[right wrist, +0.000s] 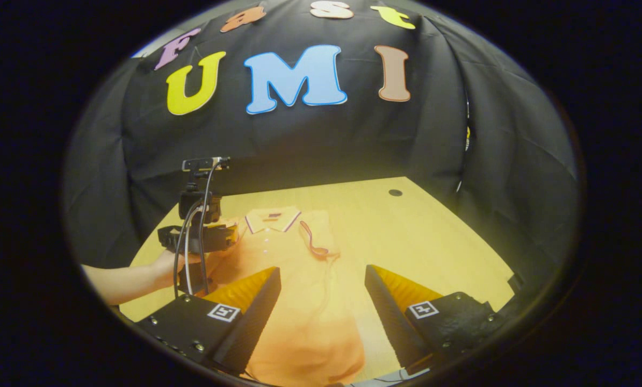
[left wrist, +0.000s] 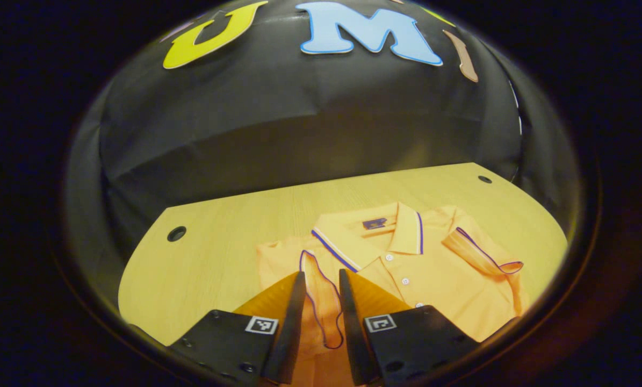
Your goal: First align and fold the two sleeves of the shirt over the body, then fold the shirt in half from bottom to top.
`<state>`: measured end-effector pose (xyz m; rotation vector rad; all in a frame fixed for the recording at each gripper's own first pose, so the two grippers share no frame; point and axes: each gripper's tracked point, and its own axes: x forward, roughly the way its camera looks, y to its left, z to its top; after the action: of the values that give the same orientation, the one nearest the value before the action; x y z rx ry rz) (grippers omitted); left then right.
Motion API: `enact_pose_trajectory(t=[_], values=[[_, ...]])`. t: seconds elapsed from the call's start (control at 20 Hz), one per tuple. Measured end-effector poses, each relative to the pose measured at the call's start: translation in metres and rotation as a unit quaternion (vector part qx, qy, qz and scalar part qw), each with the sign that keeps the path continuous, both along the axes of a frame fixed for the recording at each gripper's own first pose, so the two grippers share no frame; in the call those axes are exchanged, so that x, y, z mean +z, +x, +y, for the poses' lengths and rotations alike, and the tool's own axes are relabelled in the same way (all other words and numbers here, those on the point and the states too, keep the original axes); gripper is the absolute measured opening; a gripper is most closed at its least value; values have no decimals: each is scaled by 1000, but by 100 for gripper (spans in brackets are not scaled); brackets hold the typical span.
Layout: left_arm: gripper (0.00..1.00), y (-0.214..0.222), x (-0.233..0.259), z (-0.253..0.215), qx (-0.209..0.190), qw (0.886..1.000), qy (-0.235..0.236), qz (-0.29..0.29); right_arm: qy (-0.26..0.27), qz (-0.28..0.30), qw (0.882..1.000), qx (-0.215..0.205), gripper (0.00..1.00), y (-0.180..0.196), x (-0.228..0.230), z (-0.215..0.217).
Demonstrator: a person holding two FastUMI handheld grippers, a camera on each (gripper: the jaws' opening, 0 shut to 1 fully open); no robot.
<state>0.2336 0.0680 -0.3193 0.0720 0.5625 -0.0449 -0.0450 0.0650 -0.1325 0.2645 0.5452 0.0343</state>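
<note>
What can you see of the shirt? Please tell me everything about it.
The shirt is an orange polo of soft knit-looking cloth, lying front up on the wooden table. Its collar and sleeve cuffs carry dark trim with white, and small white buttons run down the placket. Both short sleeves are folded inward over the body. The left gripper has its jaws narrowly apart around one sleeve cuff; whether they press it is unclear. The right gripper hovers open above the lower body.

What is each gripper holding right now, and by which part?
The left gripper pinches the shirt by the trimmed cuff of a sleeve folded over the body. The right gripper stands open above the shirt, holding nothing.
</note>
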Motion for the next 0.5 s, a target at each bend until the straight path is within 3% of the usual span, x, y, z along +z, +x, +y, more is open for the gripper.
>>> enact_pose_trajectory(t=[0.2,0.5], values=[[79,-34,6,-4,5,1000,-13,5,-6,-3,1000,19,98,-13,-7,-3],[86,-109,22,2,13,1000,-19,1,-7,3,998,63,94,-42,-38,4]])
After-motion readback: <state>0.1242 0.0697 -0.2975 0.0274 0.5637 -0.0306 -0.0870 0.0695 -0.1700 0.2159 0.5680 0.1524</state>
